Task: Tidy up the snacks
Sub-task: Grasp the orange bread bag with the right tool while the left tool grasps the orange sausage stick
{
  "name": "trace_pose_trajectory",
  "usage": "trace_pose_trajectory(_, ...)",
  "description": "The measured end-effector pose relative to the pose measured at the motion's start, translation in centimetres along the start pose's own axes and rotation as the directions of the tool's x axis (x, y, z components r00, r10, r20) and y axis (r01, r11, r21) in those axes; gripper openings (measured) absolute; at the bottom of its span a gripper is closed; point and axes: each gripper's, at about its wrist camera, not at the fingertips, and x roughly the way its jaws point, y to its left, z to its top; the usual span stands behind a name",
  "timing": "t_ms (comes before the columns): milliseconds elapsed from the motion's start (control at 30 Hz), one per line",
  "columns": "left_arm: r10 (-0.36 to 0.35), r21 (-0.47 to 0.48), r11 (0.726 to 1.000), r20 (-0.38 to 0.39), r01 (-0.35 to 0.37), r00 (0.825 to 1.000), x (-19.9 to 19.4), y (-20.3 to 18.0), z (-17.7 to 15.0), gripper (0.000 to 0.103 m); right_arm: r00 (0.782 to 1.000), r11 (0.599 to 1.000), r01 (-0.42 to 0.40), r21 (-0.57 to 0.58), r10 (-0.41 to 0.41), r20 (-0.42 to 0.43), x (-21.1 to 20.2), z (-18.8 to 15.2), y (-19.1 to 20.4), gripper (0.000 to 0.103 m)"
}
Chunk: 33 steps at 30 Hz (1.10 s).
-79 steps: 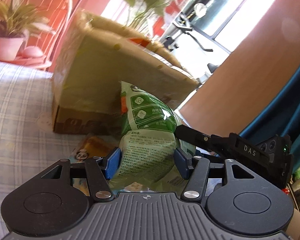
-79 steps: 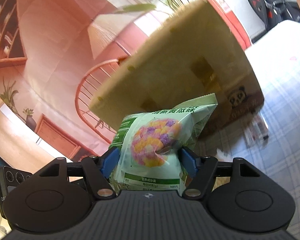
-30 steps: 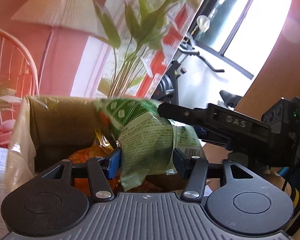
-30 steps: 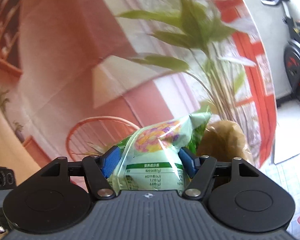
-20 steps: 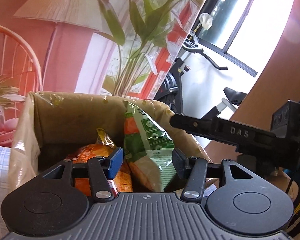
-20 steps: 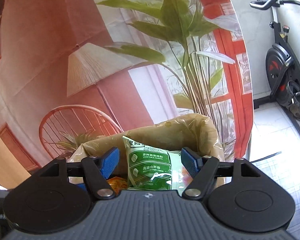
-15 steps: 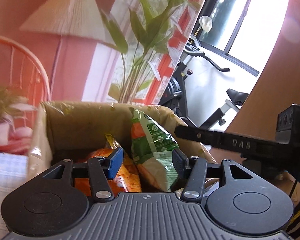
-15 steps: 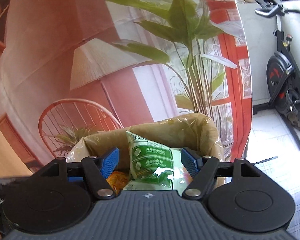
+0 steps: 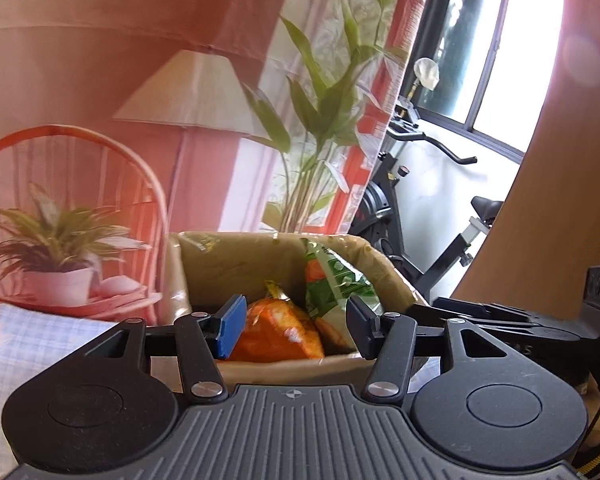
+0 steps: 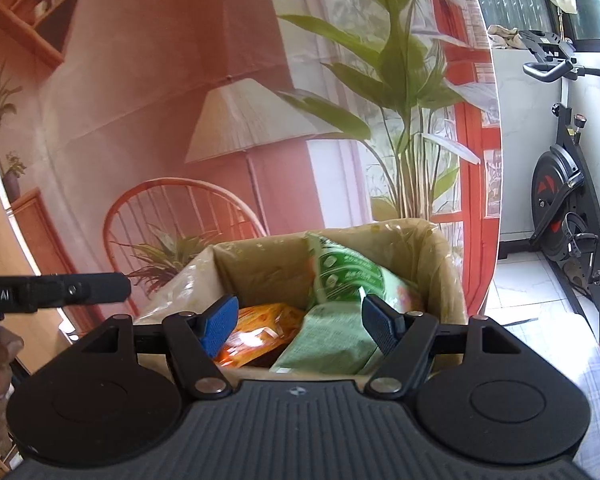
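Both my tongs, left (image 9: 294, 326) and right (image 10: 300, 326), stand apart, empty. The green snack bag (image 10: 342, 276) in the box (image 10: 444, 268) looks light and crinkly (slippery film); I would pinch its top seam.

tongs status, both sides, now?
Left tongs: open, holding nothing, in front of the box.
Right tongs: open, holding nothing.

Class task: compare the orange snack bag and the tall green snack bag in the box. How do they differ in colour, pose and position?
Colour: the orange snack bag is orange; the green snack bag is green and white.
Pose: the orange bag sits low in the cardboard box; the green bag stands on end, its top reaching above the box rim.
Position: in both views the orange bag is left of the green one.
Shared: both are in the box, and neither is held.
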Motion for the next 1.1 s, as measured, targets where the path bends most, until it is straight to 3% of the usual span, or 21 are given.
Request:
trace_pose_trajectory(333, 0.067, -0.046, 0.996, -0.075, -0.071, 0.995, -3.0, 3.0, -6.0, 0.063, 1.000, 0.999, -0.006, -0.035, 0.006, -0.003, -3.6, -5.6, 2.2, 0.072)
trace_pose_trajectory(600, 0.126, -0.100, 0.985, -0.163, -0.144, 0.979, -3.0, 6.0, -12.4, 0.063, 0.995, 0.998, -0.019, -0.057, 0.013, -0.097, -3.0, -13.1, 4.2, 0.072)
trace_pose_trajectory(833, 0.183, -0.065, 0.978, -0.200, -0.200, 0.962, -3.1, 7.0, -15.9, 0.063, 0.975, 0.996, -0.078, -0.042, 0.068, -0.211, -1.1, -18.5, 6.1, 0.072)
trace_pose_trajectory(1100, 0.180, -0.105, 0.972, -0.242, -0.210, 0.953, -2.7, 8.1, -17.8, 0.063, 0.941, 0.985, -0.148, -0.086, 0.114, -0.318, 0.5, -21.5, 8.0, 0.072)
